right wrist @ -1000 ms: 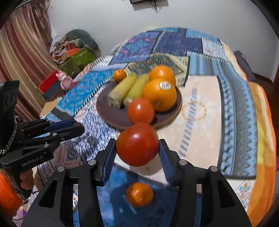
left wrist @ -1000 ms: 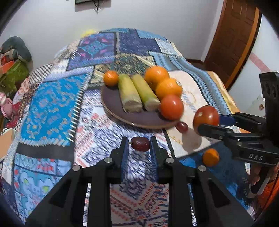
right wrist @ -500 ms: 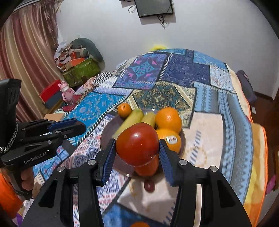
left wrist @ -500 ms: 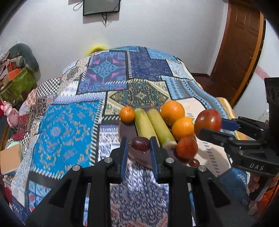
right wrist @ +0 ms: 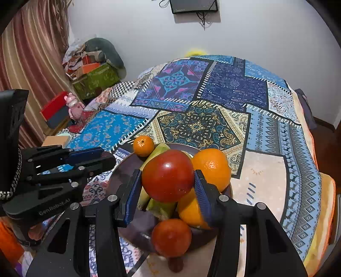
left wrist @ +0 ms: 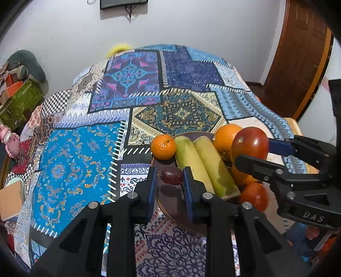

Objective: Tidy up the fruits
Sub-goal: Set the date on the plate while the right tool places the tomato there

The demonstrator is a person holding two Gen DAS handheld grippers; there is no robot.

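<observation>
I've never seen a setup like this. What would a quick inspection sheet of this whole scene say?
Surface: patchwork quilt over a bed.
Job's things: brown plate with mandarin, oranges, two green bananas, a tomato.
Clutter: small dark fruit beside the plate.
Grippers: left gripper shut on a dark plum; right gripper shut on a big tomato.
Cables: wires under the wall screen.
Surroundings: curtain, boxes, wooden door.

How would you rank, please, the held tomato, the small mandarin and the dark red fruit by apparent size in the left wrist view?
1. held tomato
2. small mandarin
3. dark red fruit, smallest despite being nearest the camera.
</observation>
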